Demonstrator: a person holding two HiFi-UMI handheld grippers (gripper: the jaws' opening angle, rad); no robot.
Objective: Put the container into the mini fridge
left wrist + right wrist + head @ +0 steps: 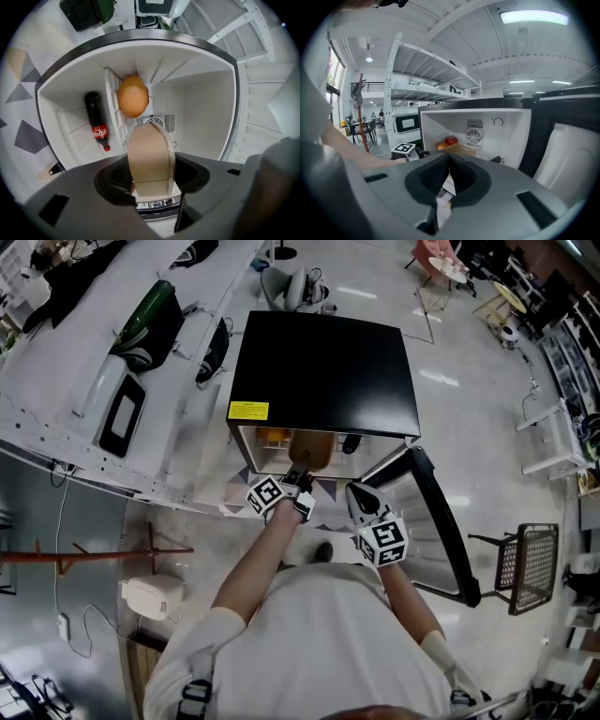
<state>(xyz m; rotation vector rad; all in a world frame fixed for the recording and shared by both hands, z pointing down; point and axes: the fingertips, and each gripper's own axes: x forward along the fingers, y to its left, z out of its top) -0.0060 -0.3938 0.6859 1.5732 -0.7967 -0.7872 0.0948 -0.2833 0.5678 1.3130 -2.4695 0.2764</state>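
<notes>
Holding the tan container (151, 159) clamped between its jaws, the left gripper (298, 482) points level into the open mini fridge (323, 371). In the head view the white cavity lies at twelve o'clock, with the container's long axis along that line and its far end at the threshold. An orange (132, 96) sits beyond. The right gripper (449, 168), clenched on nothing, waits at four o'clock beside the open door (441, 521), above a glossy pale floor (469, 427).

1. You are working in a big lab-style hall: white steel racking (392, 79) is climbing toward a ribbed ceiling with a strip light (534, 17).
2. You are standing on glossy floor (469, 427) beside a long white workbench (56, 418), the mini fridge (323, 371) sitting on that floor.
</notes>
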